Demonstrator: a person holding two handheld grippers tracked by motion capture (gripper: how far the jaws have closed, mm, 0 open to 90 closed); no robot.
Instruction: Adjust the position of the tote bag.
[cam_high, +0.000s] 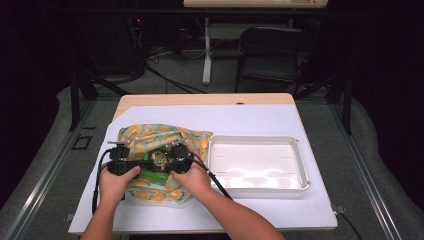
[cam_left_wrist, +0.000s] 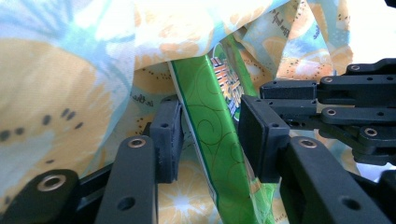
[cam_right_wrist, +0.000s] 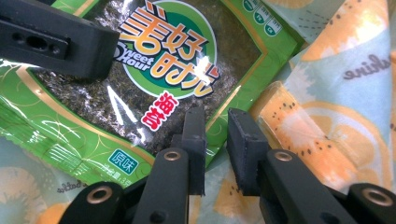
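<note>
The fingers (cam_left_wrist: 168, 135) of my left gripper (cam_left_wrist: 210, 135) stand either side of the edge of the green snack packet (cam_left_wrist: 210, 126), spread, with a gap showing at each pad. In the right gripper view, the fingers (cam_right_wrist: 194, 140) of my right gripper (cam_right_wrist: 217, 144) sit close together at the packet's lower edge (cam_right_wrist: 140, 93), beside a clear fold of the bag; I cannot tell whether they pinch anything. The packet lies on the fruit-print bag (cam_high: 150, 137), at the left of the table (cam_high: 260, 117), partly tucked under its folds. I judge the packet light, thin and crinkly: glossy film, slippery on the flat faces, contents probably brittle. The sealed edge is the place to grip, with little force. The bag is soft, limp printed fabric. A white rigid tray (cam_high: 300, 160) sits to the right.
</note>
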